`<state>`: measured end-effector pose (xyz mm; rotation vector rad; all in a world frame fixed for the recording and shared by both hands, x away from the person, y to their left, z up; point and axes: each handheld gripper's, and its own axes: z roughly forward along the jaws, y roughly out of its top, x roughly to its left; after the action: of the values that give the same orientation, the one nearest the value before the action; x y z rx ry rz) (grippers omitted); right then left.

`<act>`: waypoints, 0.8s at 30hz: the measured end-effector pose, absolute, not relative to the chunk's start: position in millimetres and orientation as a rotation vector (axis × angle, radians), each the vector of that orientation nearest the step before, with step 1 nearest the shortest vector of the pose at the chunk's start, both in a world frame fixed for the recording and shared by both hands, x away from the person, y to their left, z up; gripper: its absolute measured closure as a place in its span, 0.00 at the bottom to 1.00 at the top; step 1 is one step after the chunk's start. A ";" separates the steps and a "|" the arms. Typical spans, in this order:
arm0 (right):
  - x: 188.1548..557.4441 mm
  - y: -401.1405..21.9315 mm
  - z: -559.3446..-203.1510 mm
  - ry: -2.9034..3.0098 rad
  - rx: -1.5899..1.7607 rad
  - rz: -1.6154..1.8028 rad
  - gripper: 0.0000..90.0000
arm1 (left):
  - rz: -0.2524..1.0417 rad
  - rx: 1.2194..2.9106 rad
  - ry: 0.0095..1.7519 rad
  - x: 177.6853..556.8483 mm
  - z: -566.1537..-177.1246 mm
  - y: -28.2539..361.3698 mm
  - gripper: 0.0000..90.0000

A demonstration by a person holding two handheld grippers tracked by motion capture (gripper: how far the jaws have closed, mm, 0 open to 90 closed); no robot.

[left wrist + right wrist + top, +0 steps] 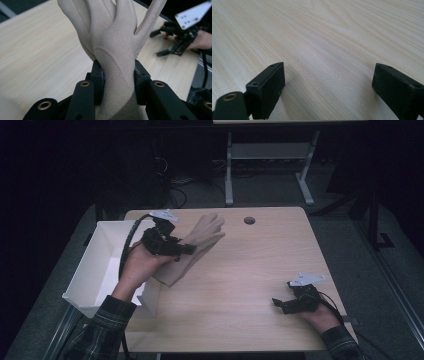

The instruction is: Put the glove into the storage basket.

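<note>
A beige glove (202, 236) hangs in the air over the left half of the wooden table (240, 270), fingers pointing away and its cuff trailing down toward the table. My left gripper (184, 252) is shut on it. In the left gripper view the two black pads press the glove (112, 37) at its wrist, one on each side, at my left gripper (118, 77). My right gripper (279, 305) rests low near the table's front right with its jaws wide apart. In the right gripper view, bare wood lies between the jaws of my right gripper (327, 82).
A white open box (100, 265) stands at the table's left edge, just under the left forearm. A round cable hole (249, 220) sits near the far edge. Beyond the table are grey desk legs (228, 175) and cables on the floor. My right gripper (175, 40) also appears farther off in the left gripper view.
</note>
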<state>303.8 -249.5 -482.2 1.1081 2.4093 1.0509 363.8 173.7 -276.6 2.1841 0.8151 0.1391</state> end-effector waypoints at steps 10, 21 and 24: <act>303.9 -249.6 -482.2 2.410 1.106 1.049 0.12 | 0.240 2.091 0.978 365.0 -269.6 246.2 0.76; 303.9 -249.5 -482.1 2.409 1.109 1.048 0.12 | 0.308 2.012 1.141 363.0 -279.8 304.4 0.76; 304.0 -249.5 -482.2 2.409 1.107 1.048 0.12 | 0.326 2.000 1.191 363.4 -286.6 316.9 0.76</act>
<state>304.0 -249.5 -482.2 1.1074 2.4091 1.0482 363.4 316.9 -286.6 2.0001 1.1909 0.3255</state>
